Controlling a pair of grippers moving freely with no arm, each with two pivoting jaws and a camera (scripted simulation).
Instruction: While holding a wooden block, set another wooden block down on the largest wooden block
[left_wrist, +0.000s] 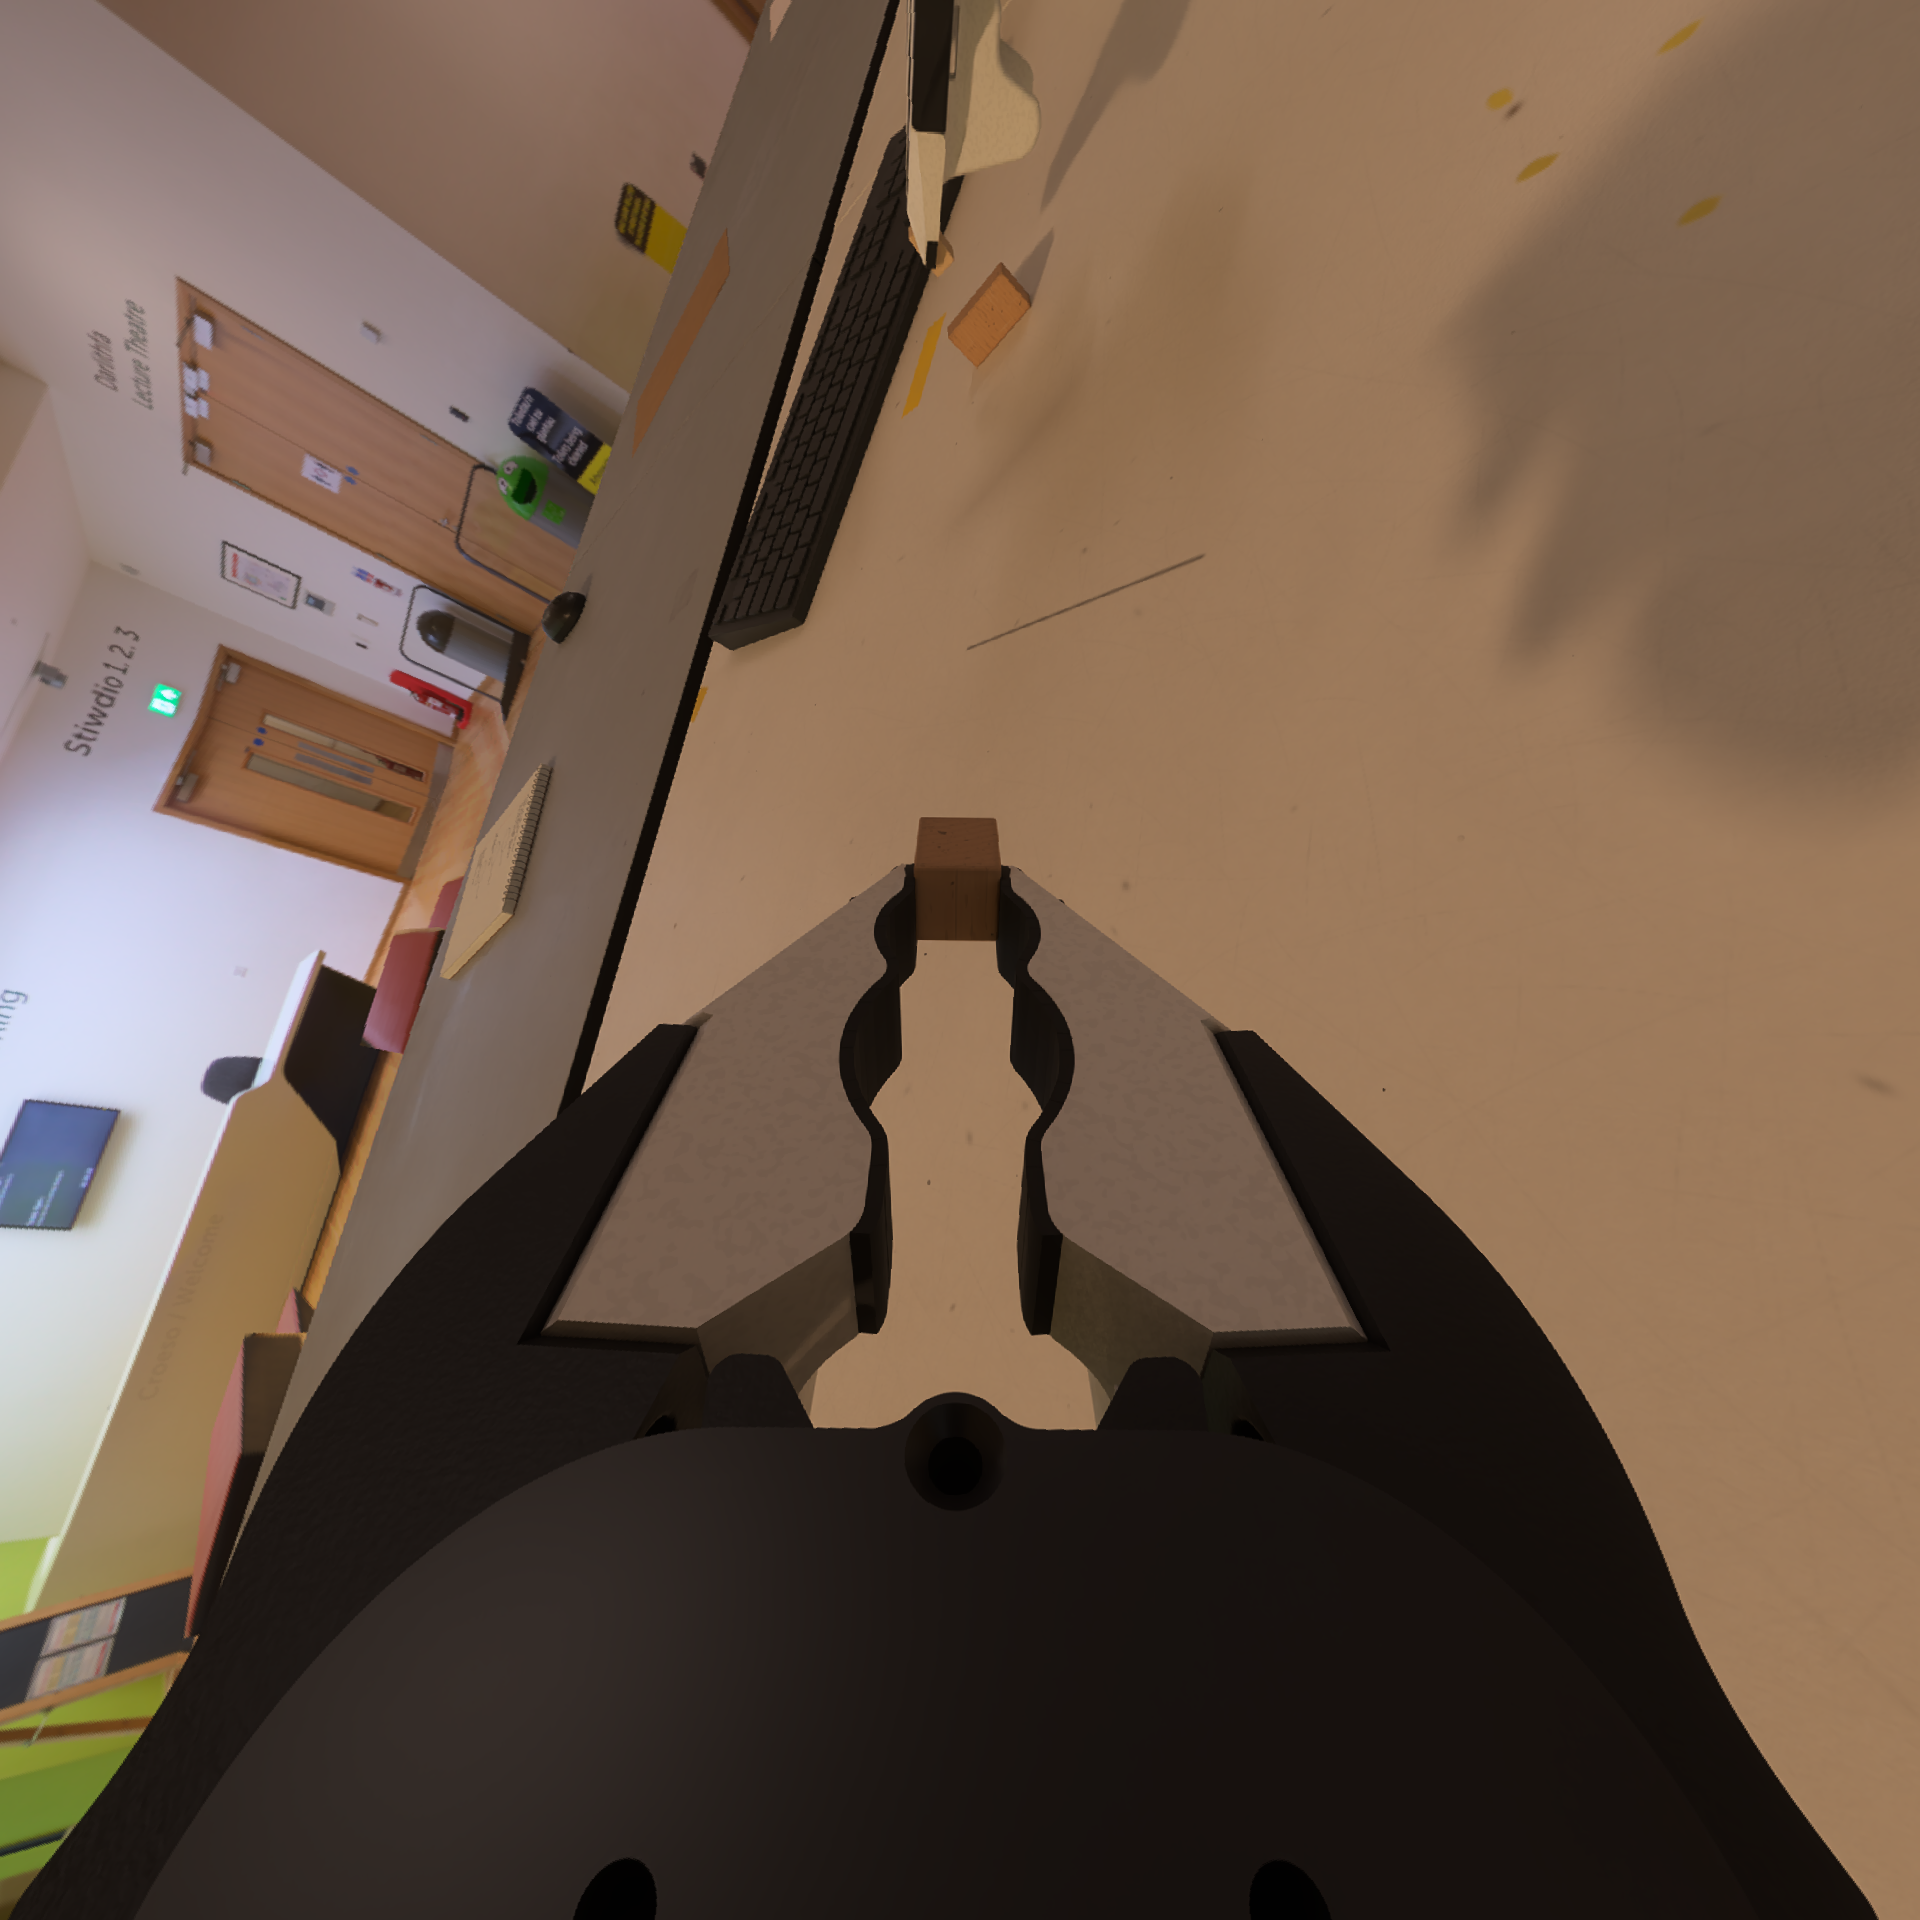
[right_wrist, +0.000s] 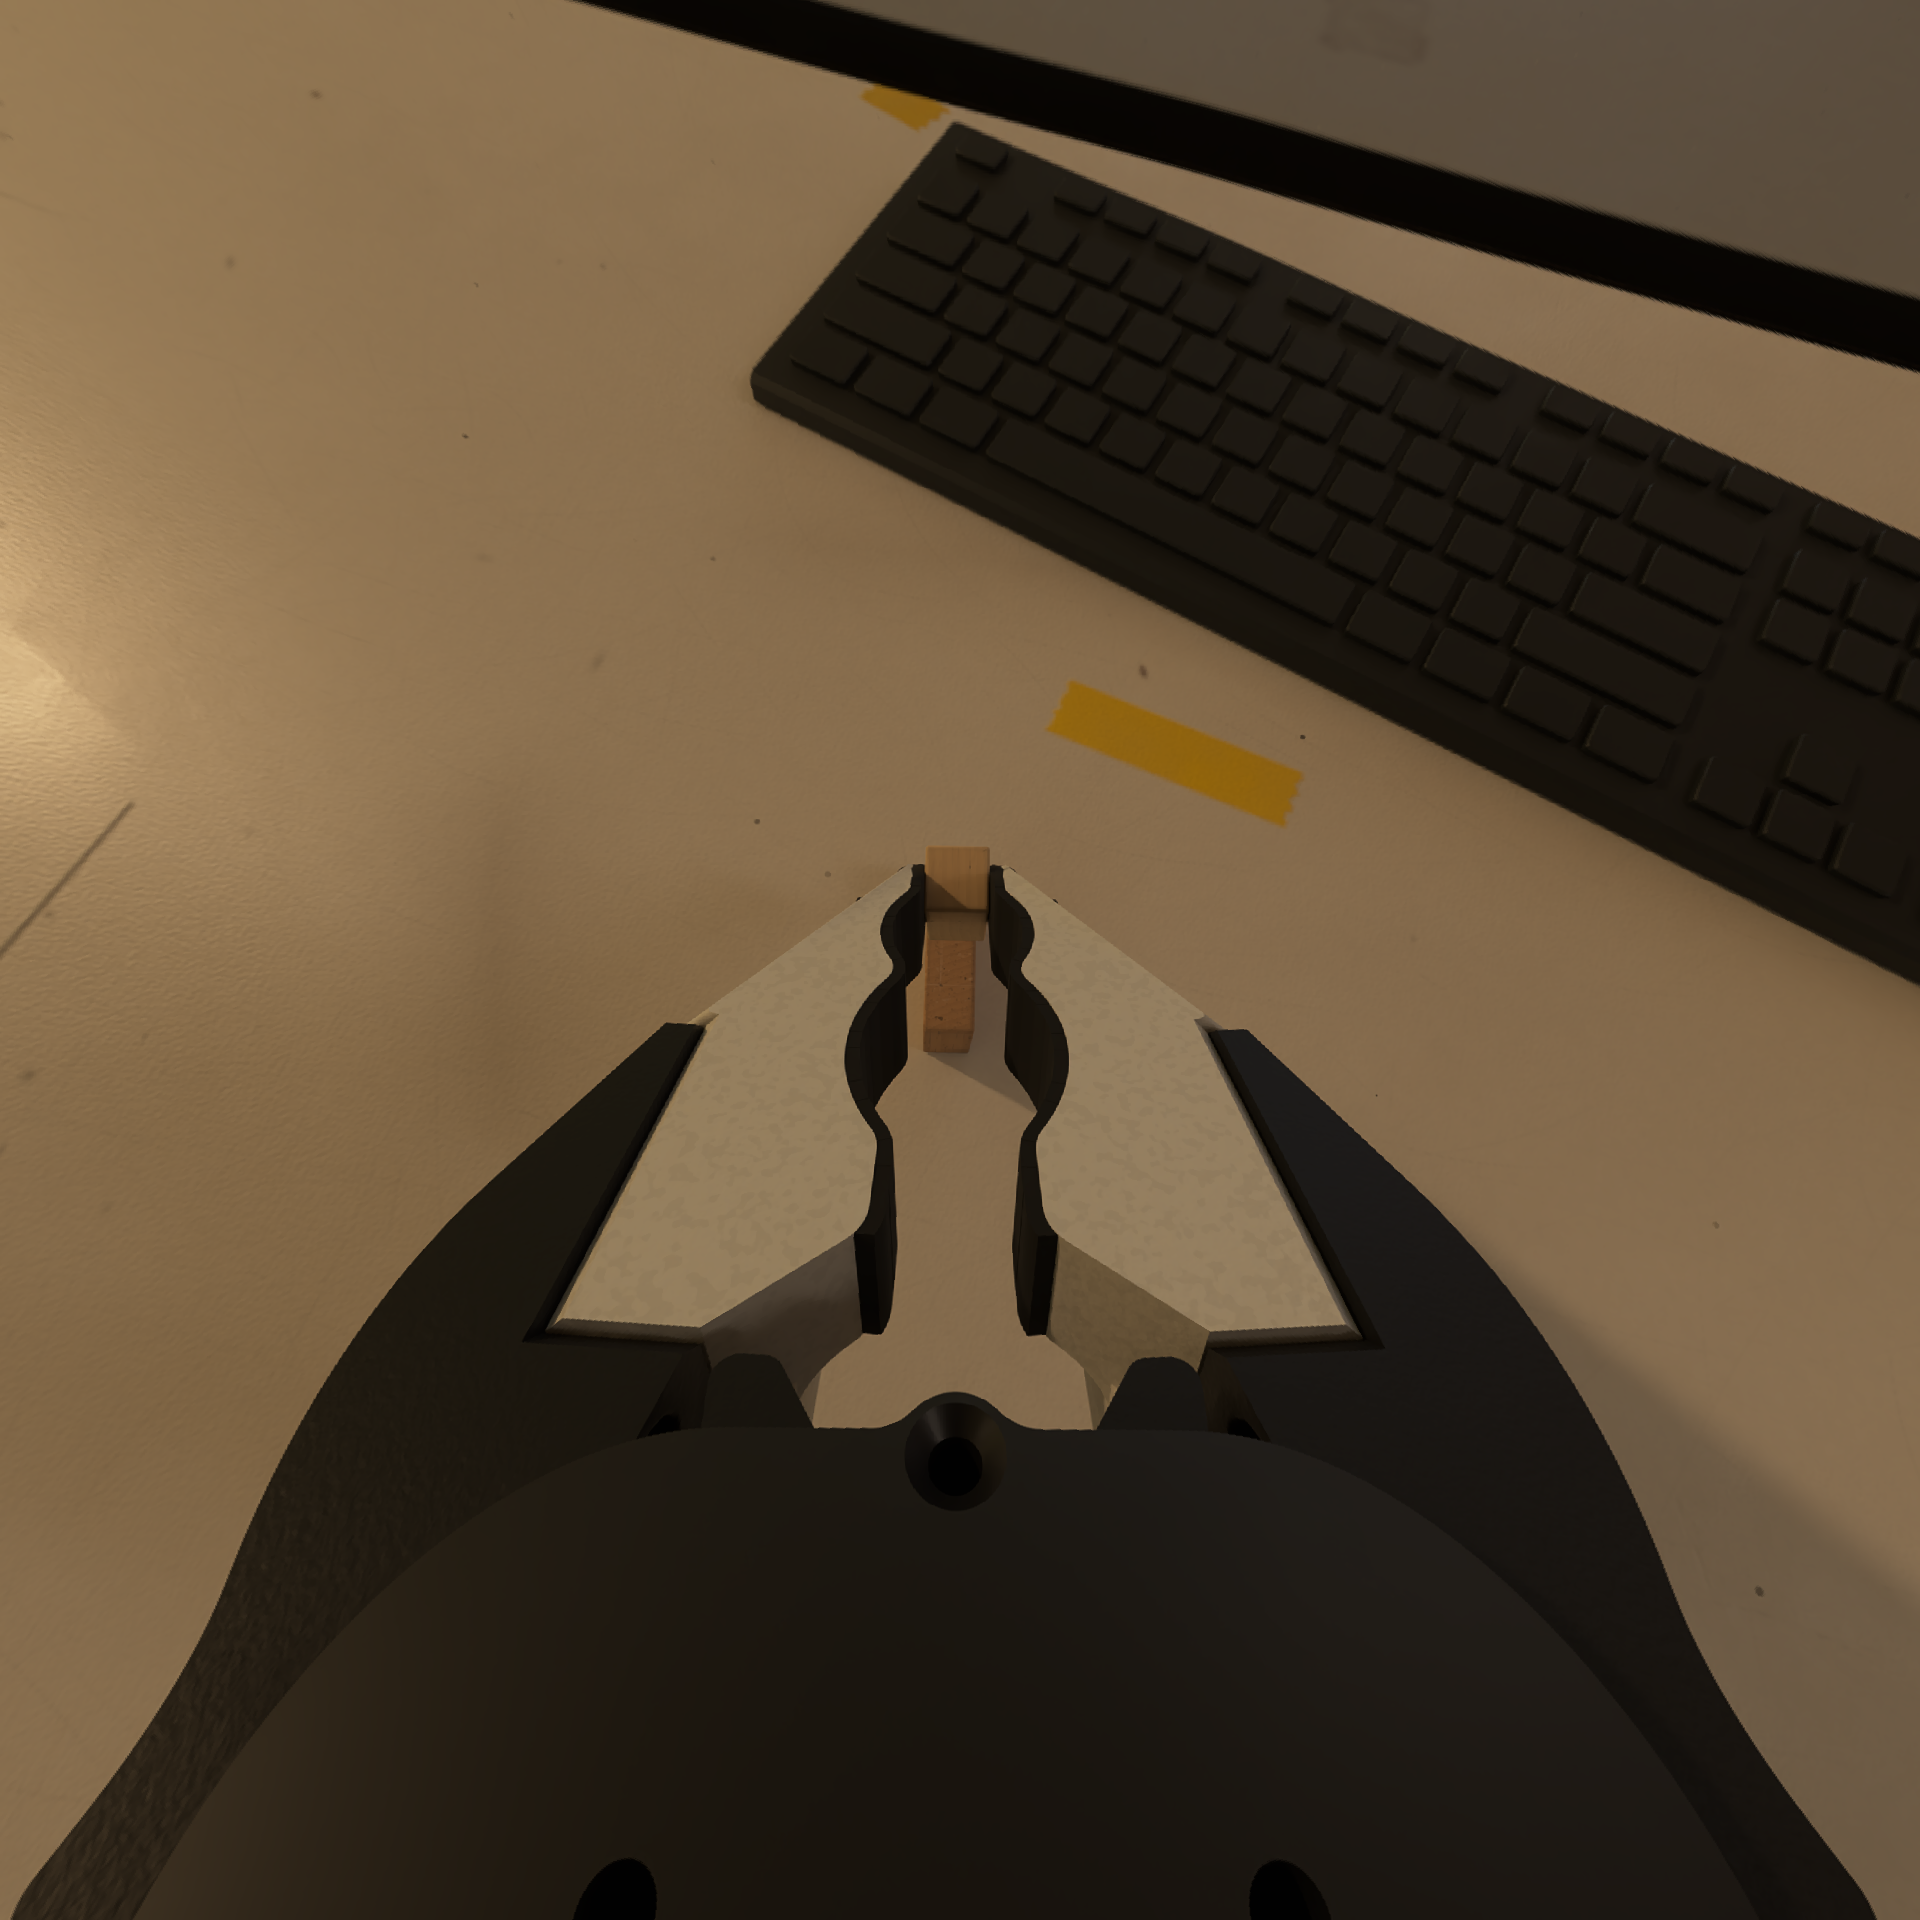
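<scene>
While the left gripper (left_wrist: 957, 883) clamps a dark brown wooden cube (left_wrist: 957, 878), the right gripper (right_wrist: 956, 883) pinches a pale wooden block (right_wrist: 955, 878) above a flat light wooden block (right_wrist: 950, 995)

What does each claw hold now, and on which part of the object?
The left claw grips a dark wooden block by its two opposite sides. The right claw grips a pale wooden block likewise.
</scene>
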